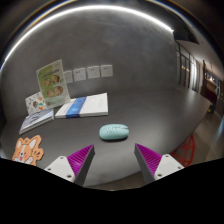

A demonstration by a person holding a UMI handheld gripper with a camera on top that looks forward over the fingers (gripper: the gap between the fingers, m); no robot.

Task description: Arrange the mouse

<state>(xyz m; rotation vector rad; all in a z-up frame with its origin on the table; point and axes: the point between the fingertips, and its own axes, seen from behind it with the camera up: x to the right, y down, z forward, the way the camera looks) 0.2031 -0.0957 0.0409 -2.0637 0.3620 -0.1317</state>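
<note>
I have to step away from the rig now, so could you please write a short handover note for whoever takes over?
Gripper: open, holding nothing, its purple-padded fingers apart.
Pale teal oval computer mouse: lying on the grey table, just ahead of the fingers, apart from them.
Nearby: white and blue booklet beyond the mouse; orange patterned item beside the left finger.
Done: nothing visible, mouse not yet grasped.
Left: close in, grip the mouse, arrange it.

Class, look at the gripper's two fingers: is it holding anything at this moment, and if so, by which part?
Nothing is held. The gripper is open, and the mouse lies on the table just beyond its fingers, untouched.
</note>
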